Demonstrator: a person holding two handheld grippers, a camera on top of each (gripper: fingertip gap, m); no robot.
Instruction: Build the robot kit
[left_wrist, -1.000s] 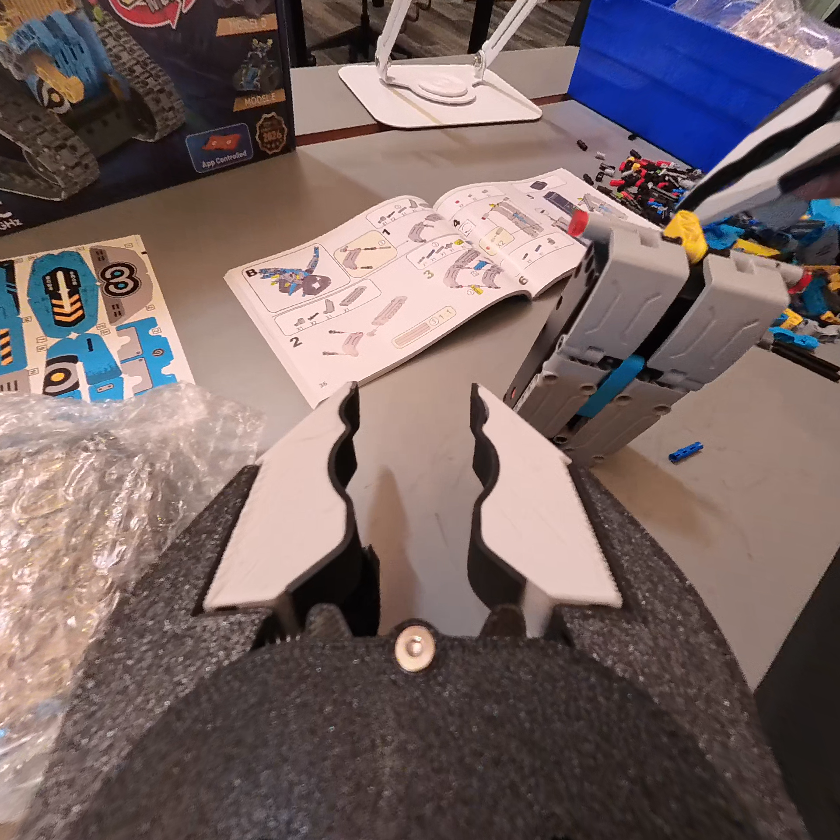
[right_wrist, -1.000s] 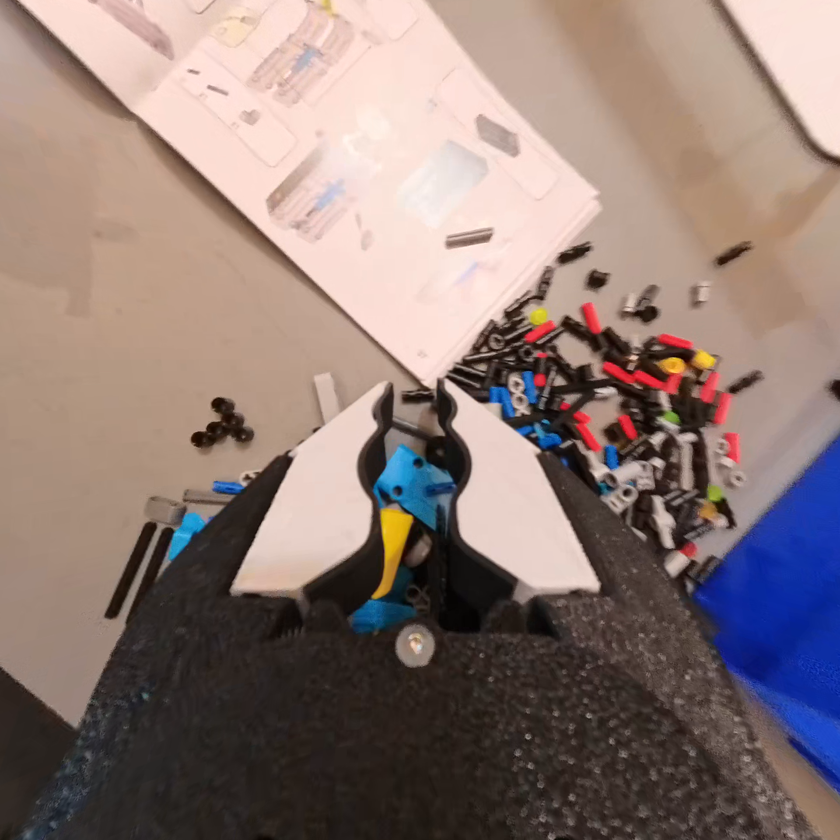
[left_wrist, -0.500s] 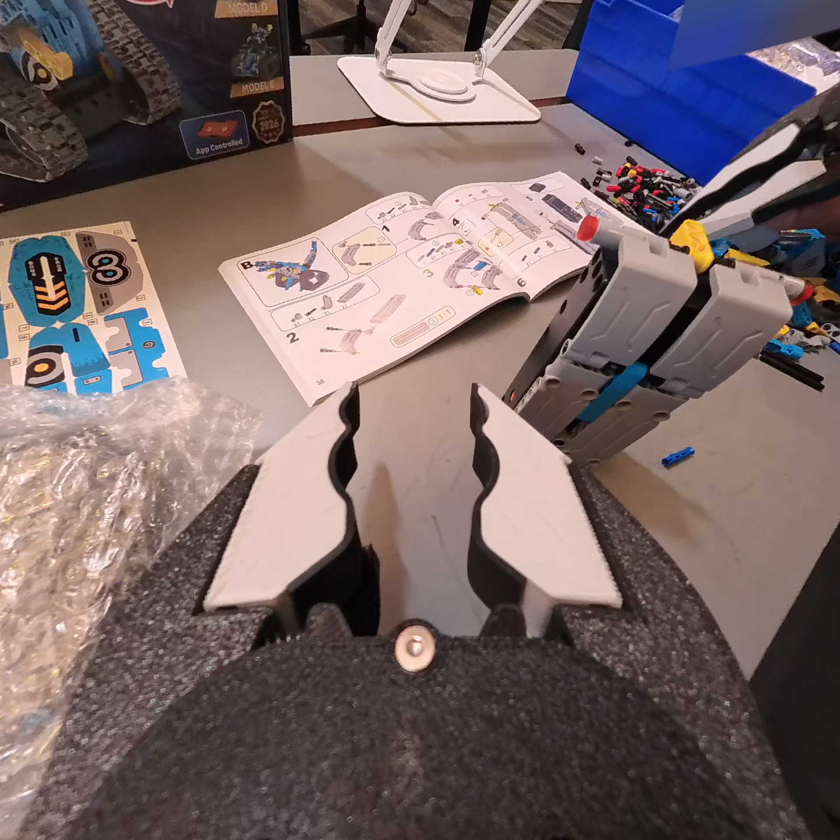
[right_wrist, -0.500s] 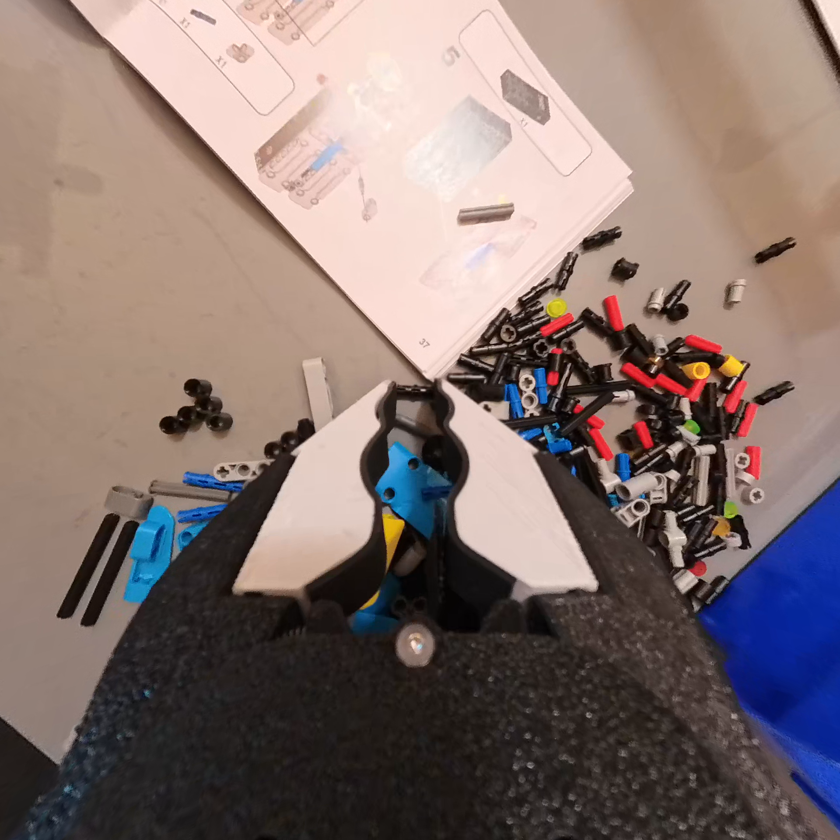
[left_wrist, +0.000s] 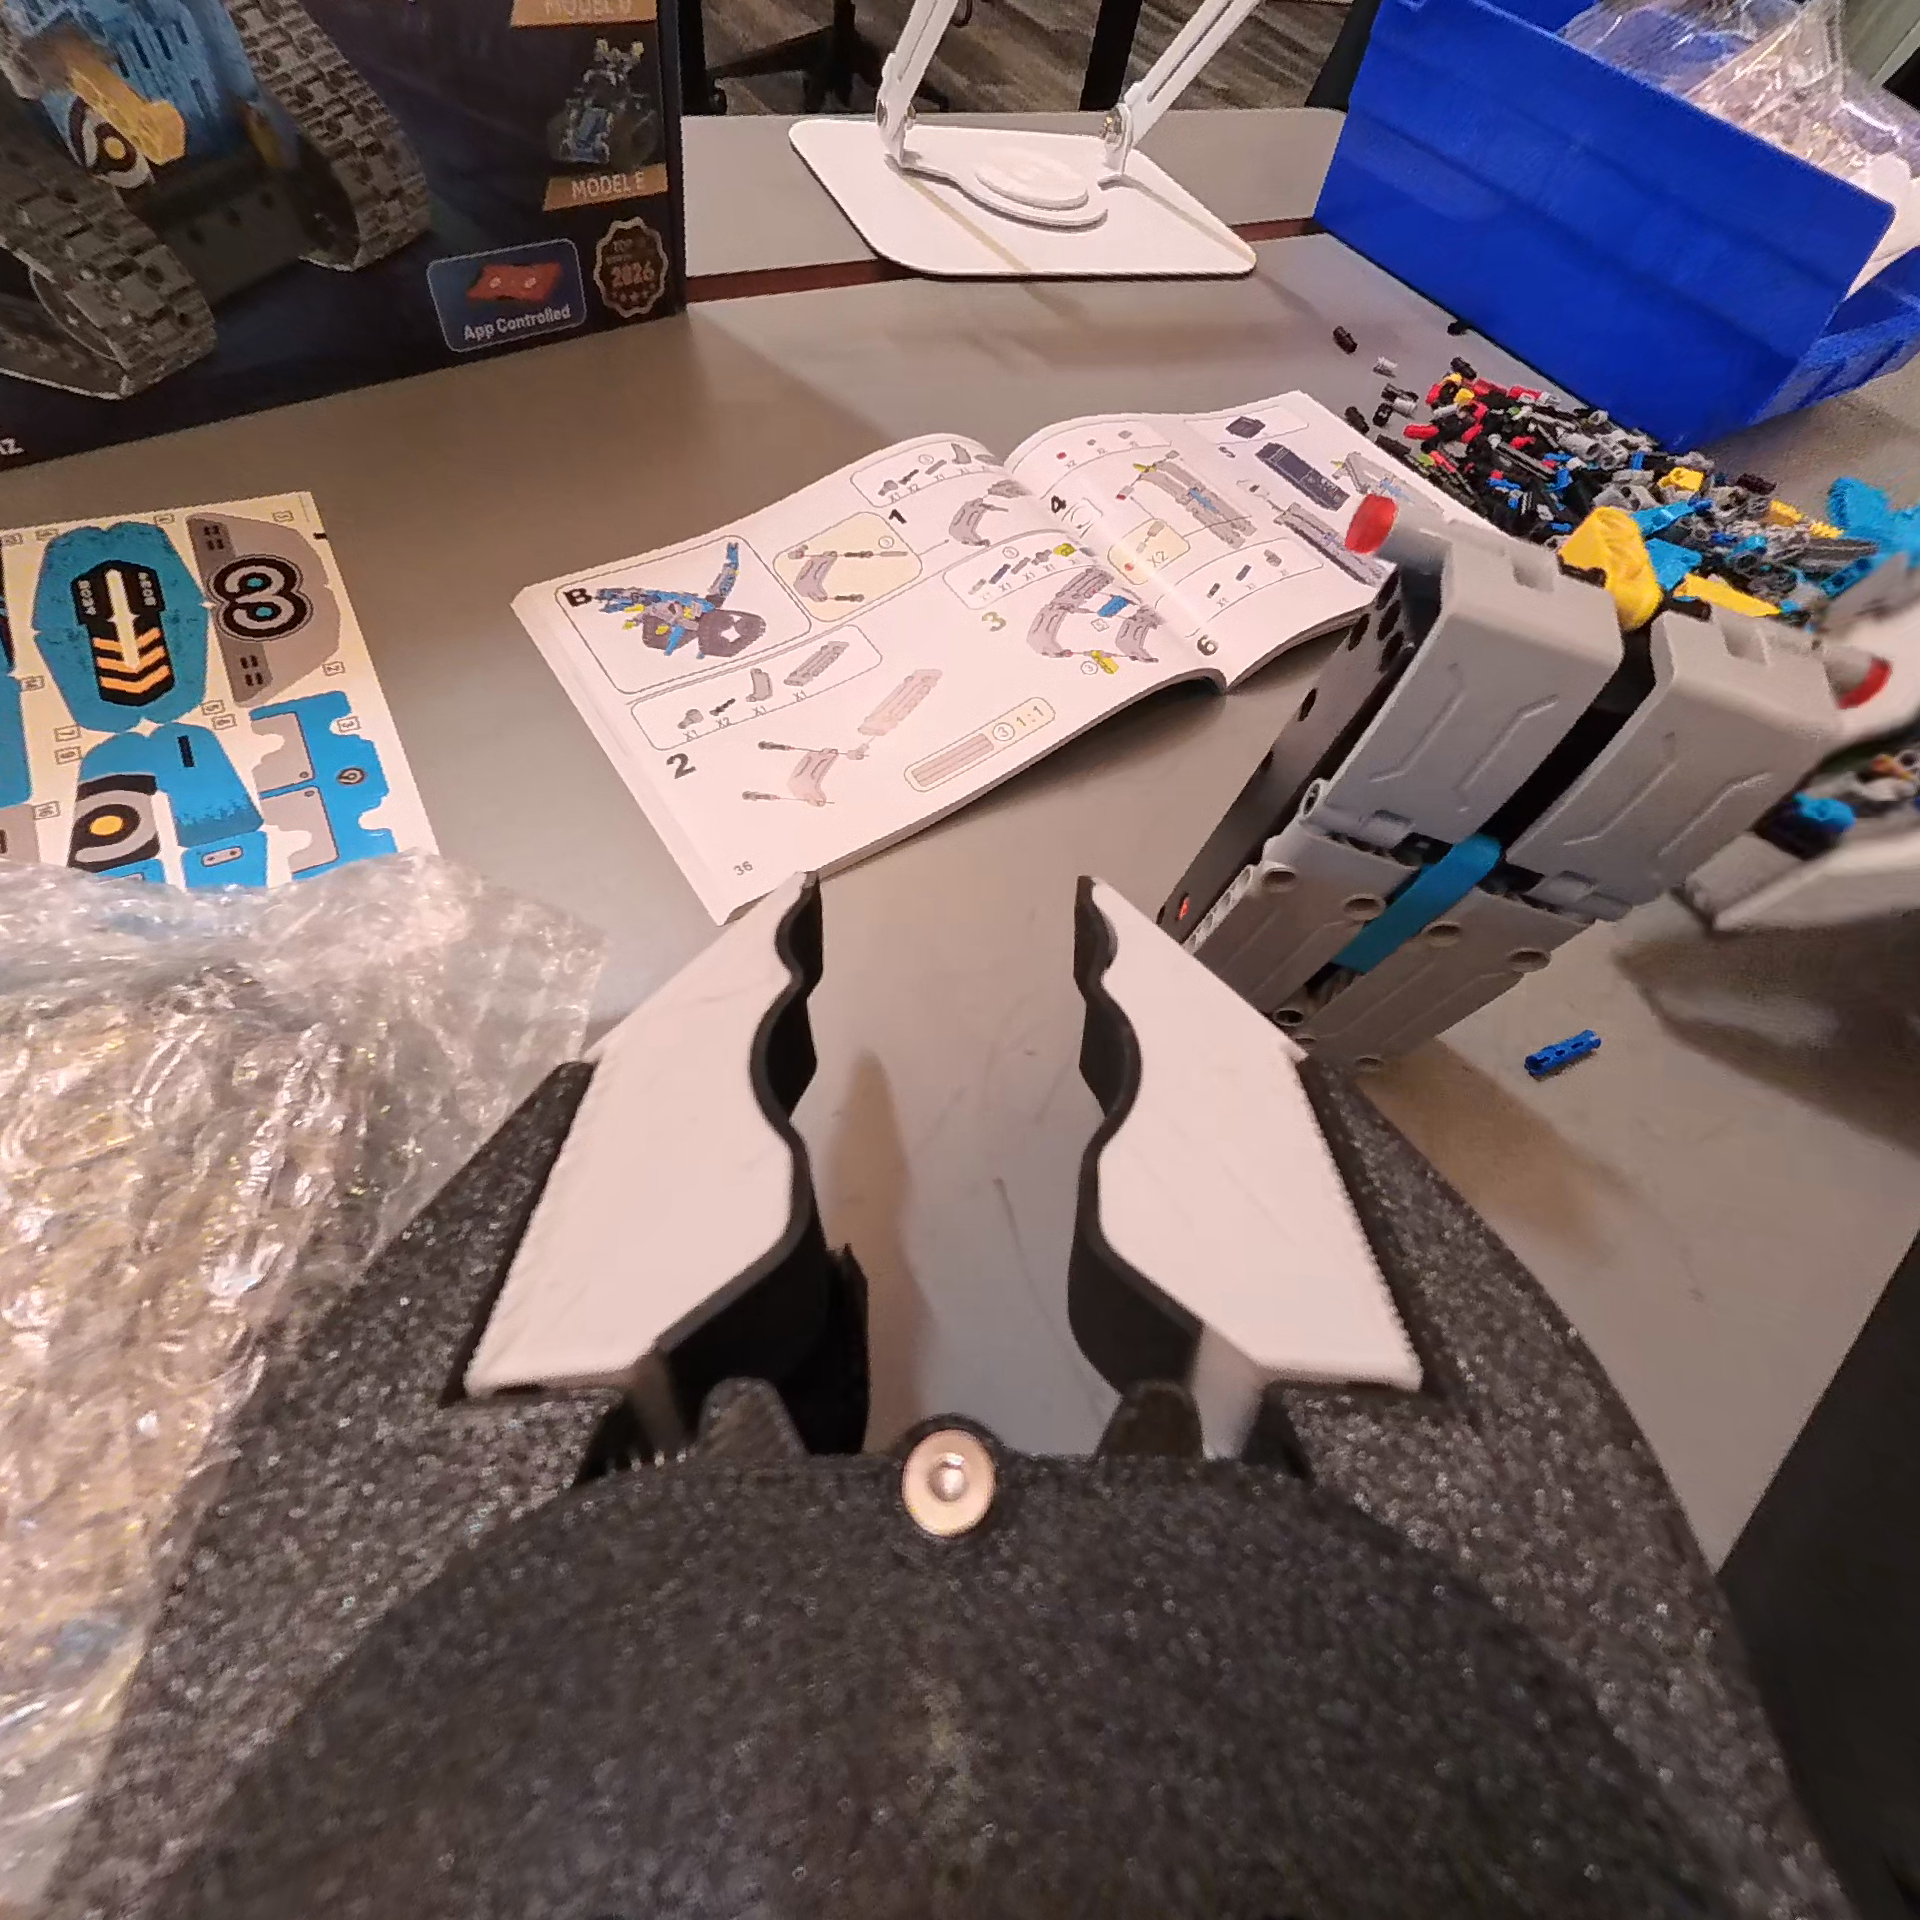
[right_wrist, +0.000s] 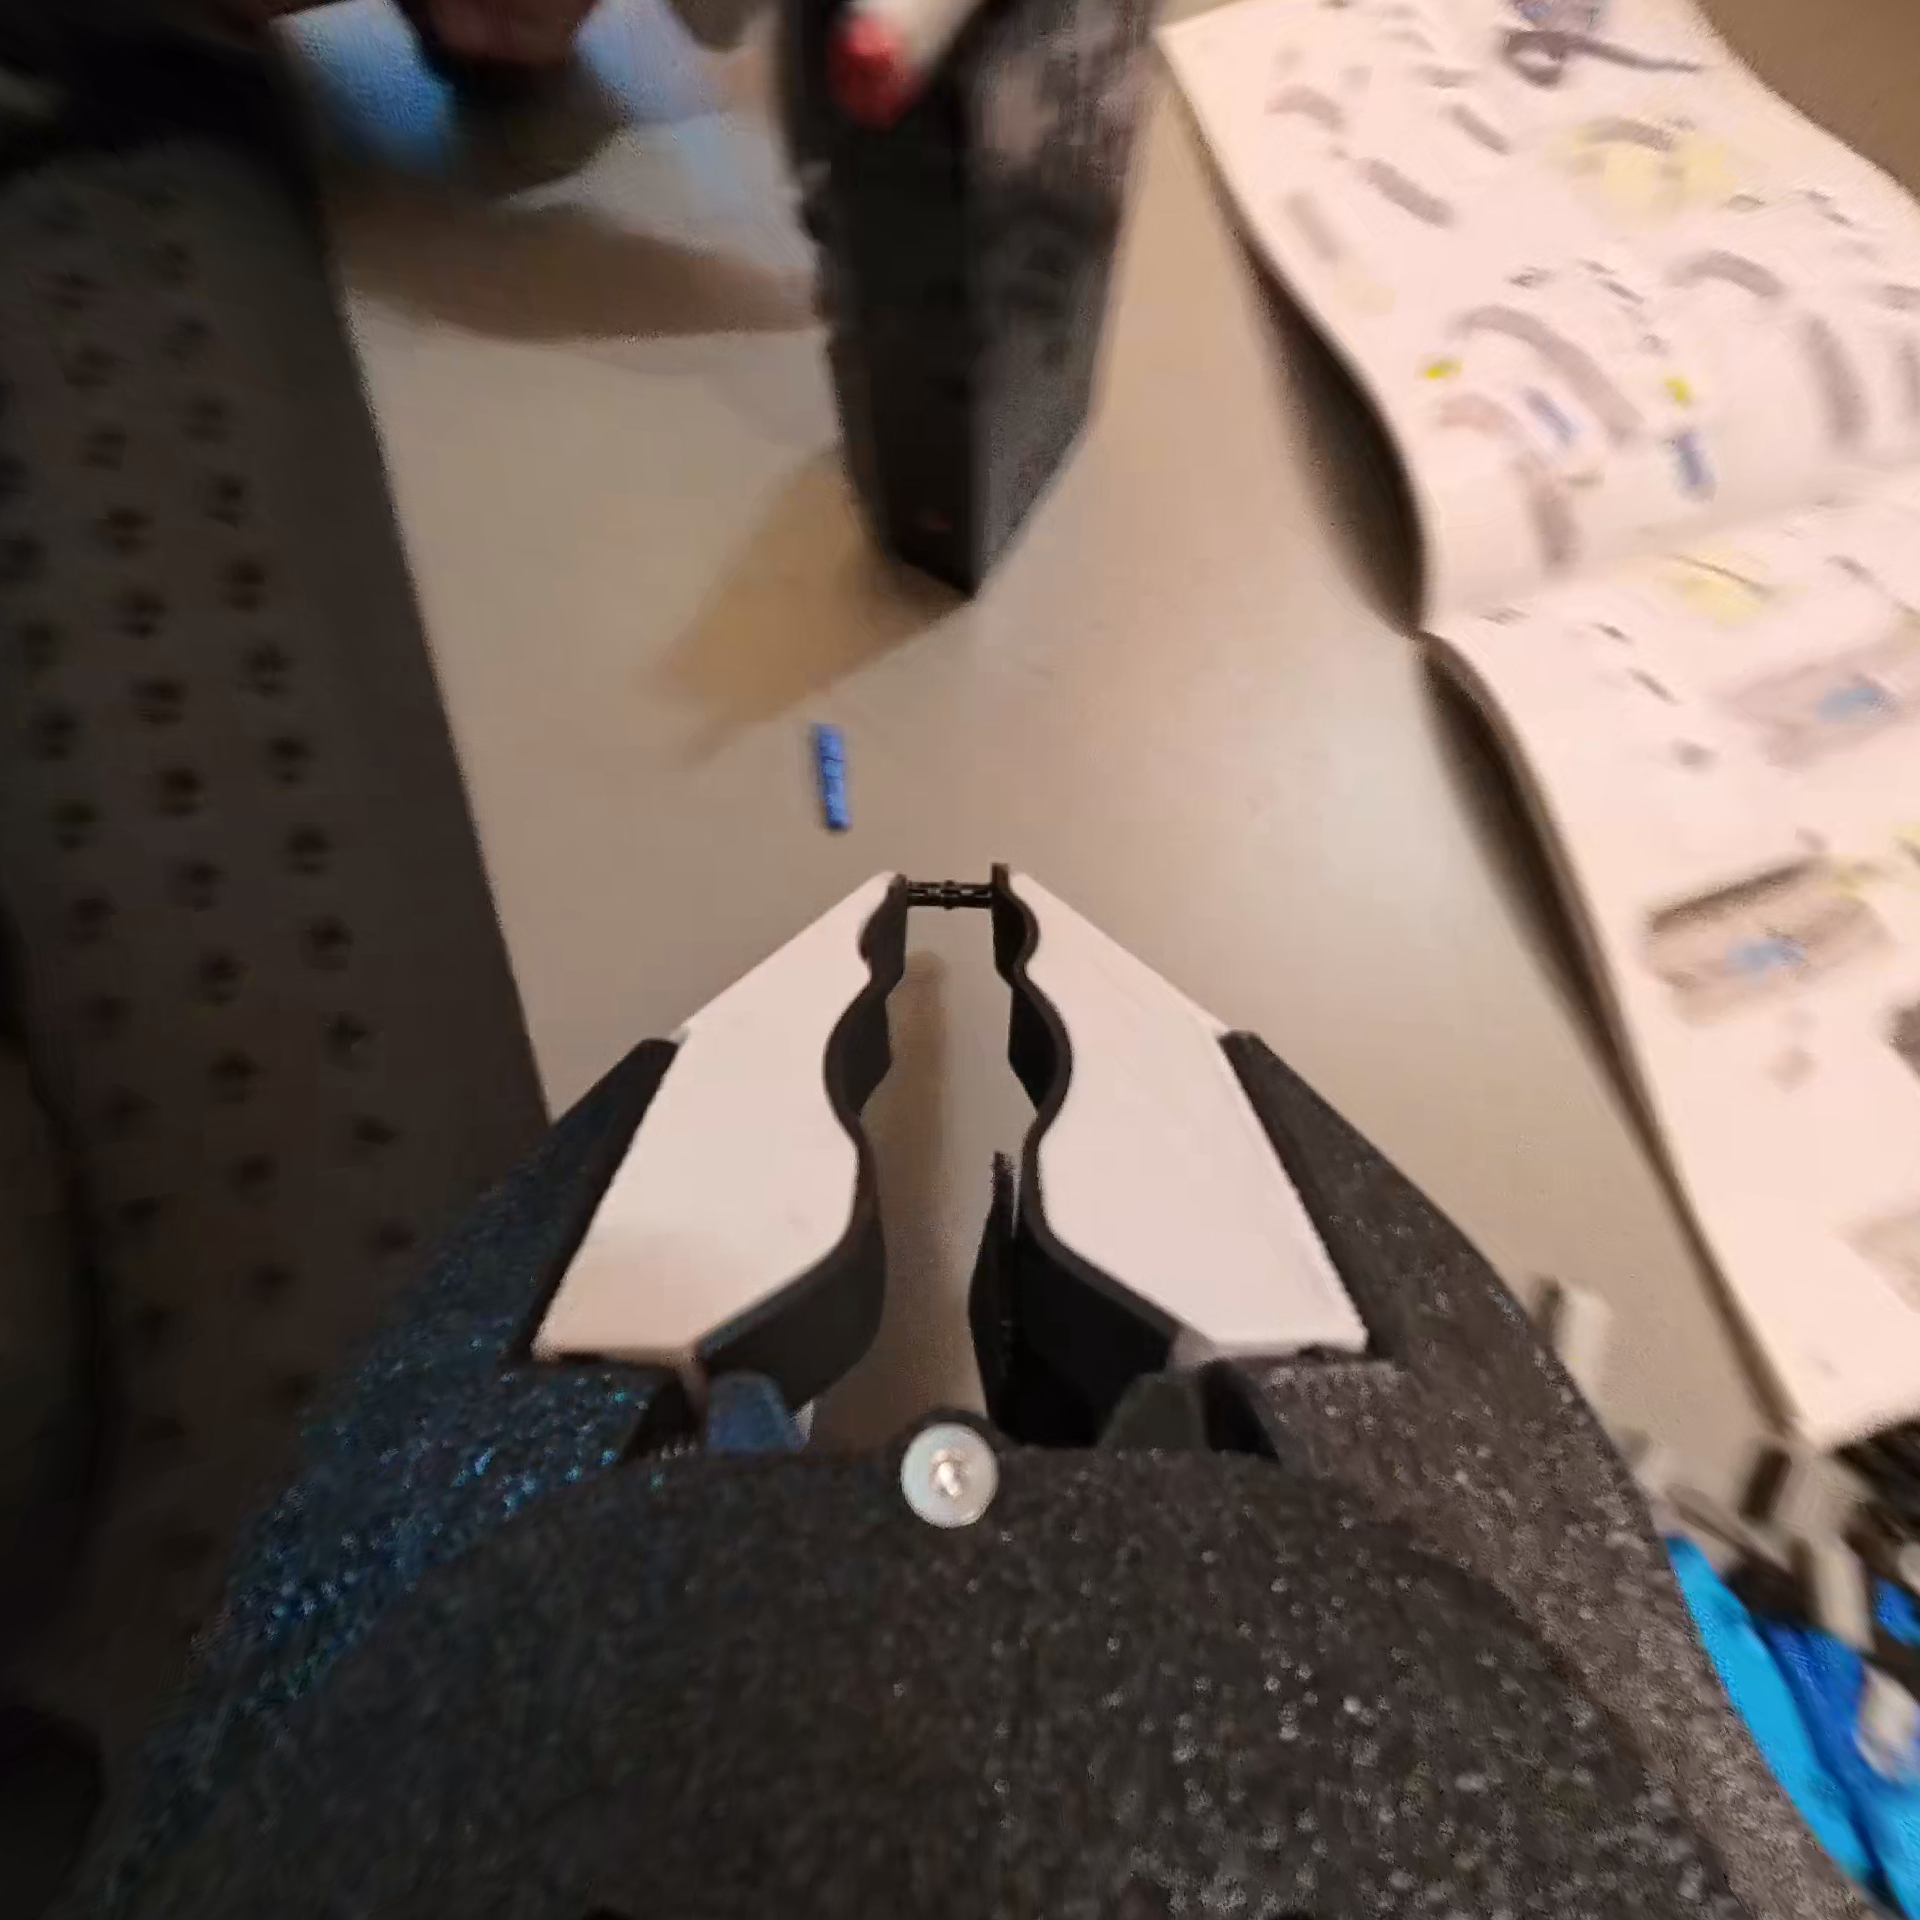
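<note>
My left gripper (left_wrist: 943, 914) is open and empty, low over the grey table just in front of an open instruction booklet (left_wrist: 935, 644). A grey and black brick assembly (left_wrist: 1507, 810) with a blue strip stands tilted to its right. My right gripper (right_wrist: 949, 885) is shut on a small black pin (right_wrist: 949, 897), held crosswise between the fingertips above the table. A loose blue pin (right_wrist: 829, 777) lies just ahead of it, with the dark assembly (right_wrist: 956, 312) beyond, blurred. The blue pin also shows in the left wrist view (left_wrist: 1562, 1049).
A pile of small mixed parts (left_wrist: 1538, 457) lies by a blue bin (left_wrist: 1610, 208) at the back right. Bubble wrap (left_wrist: 208, 1143), a sticker sheet (left_wrist: 177, 696) and the kit box (left_wrist: 312, 156) are on the left. A white stand base (left_wrist: 1018, 197) is behind. The table edge runs along the right. There is about 20 centimetres between the tips of the two grippers.
My right gripper has swung away from the parts pile with the black pin and now points at the assembly's near side. My left gripper has barely moved.
</note>
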